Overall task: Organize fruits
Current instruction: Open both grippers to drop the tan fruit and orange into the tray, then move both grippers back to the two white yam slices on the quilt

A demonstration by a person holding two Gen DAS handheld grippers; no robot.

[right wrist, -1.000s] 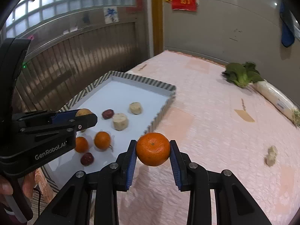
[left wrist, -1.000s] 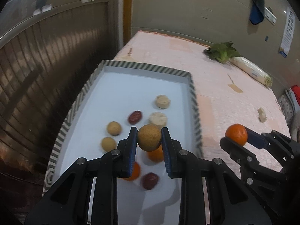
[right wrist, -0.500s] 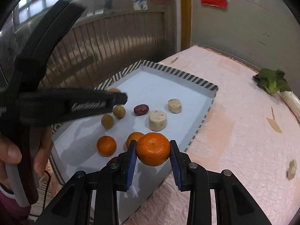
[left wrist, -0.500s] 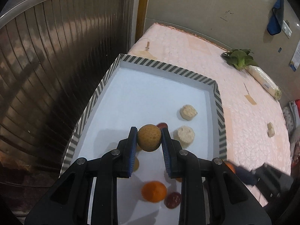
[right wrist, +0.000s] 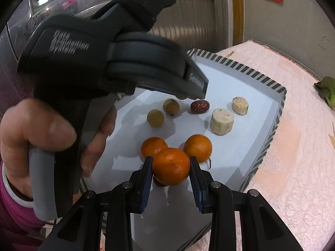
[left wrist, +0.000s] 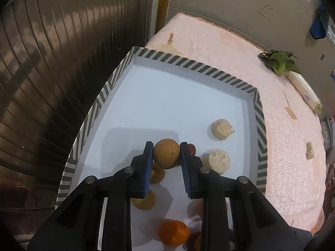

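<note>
Black left tongs (left wrist: 166, 156) clamped on tan fruit (left wrist: 166, 156), right tongs (right wrist: 170, 167) on orange (right wrist: 170, 166), red date (left wrist: 191, 148) half-hidden behind.

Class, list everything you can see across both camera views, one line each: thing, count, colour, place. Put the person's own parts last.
Tray: 1, white with striped rim, on the pink cloth.
Cloth: 1, pink, under the tray.
Oranges: 3, orange; two in the tray, one held.
Tan fruits: 3, yellow-brown; two in the tray, one held.
Banana pieces: 2, cream, in the tray.
Red dates: at least 2, dark red, in the tray.
Greens: 1, green, far on the cloth.
Wrapped vegetable: 1, white, beside the greens.
Small piece: 1, cream, on the cloth.
Left gripper: black, shut on a tan fruit.
Right gripper: black, shut on an orange.
Hand: 1, holding the left gripper.
</note>
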